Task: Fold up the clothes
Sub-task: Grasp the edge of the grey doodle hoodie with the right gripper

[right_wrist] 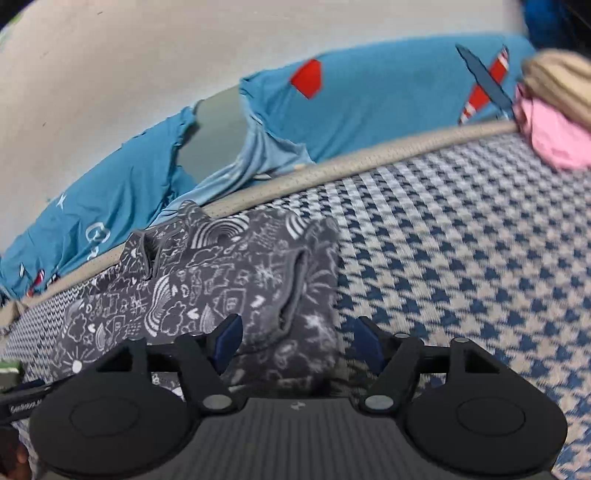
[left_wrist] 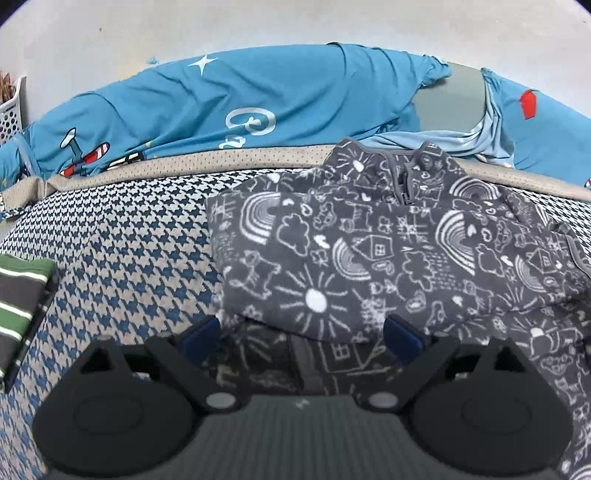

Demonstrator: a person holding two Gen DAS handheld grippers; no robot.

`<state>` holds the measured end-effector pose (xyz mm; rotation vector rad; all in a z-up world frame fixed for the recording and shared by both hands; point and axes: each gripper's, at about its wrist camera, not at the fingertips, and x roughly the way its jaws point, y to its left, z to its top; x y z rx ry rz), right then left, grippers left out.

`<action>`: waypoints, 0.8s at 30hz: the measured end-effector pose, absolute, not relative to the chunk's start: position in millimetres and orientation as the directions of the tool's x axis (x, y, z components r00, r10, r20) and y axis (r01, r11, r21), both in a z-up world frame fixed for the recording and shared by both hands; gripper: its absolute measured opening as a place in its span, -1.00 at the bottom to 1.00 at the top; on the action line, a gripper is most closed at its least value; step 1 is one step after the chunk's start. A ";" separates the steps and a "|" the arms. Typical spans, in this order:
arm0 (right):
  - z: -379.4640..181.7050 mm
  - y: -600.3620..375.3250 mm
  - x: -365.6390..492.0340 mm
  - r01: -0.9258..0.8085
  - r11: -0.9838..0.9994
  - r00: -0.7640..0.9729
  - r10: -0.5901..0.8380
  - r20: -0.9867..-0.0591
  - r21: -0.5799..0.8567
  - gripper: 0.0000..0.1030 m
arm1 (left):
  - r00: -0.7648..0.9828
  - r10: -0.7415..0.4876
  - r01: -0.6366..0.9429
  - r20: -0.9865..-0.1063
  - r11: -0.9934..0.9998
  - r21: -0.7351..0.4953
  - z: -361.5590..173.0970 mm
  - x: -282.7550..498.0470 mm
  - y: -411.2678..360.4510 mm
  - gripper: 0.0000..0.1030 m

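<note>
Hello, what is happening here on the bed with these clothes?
A person is folding clothes with a handheld claw in each hand. A grey doodle-print fleece lies partly folded on the houndstooth bed cover, its zip collar toward the blue bedding. Both the left claw and the right claw are open above its near edge, gripping nothing. A folded striped garment lies to the left, and pink cloth at the far right.

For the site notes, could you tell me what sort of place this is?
Probably a bedroom: clothes are folded on a houndstooth bedspread, with blue cartoon-print bedding against a plain wall.
</note>
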<state>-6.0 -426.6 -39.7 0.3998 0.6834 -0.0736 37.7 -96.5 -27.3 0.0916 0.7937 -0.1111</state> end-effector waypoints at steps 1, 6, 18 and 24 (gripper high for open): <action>-42.3 -428.9 -5.2 0.205 0.915 0.774 0.067 -0.629 0.349 0.31 | 0.696 -0.067 0.137 -0.715 0.990 0.041 -26.9 37.2 -96.6 0.87; -51.3 -434.5 -0.1 0.211 0.885 0.781 0.103 -0.615 0.416 0.41 | 0.694 -0.059 0.135 -0.717 0.990 0.050 -27.7 38.9 -95.3 0.87; -71.8 -428.1 20.7 0.221 0.870 0.789 0.106 -0.605 0.440 0.39 | 0.684 -0.052 0.123 -0.728 0.991 0.045 -29.7 40.5 -86.0 0.87; -75.3 -417.4 26.7 0.211 0.895 0.804 0.070 -0.590 0.394 -0.08 | 0.680 -0.042 0.122 -0.732 0.991 0.056 -31.7 40.3 -82.3 0.87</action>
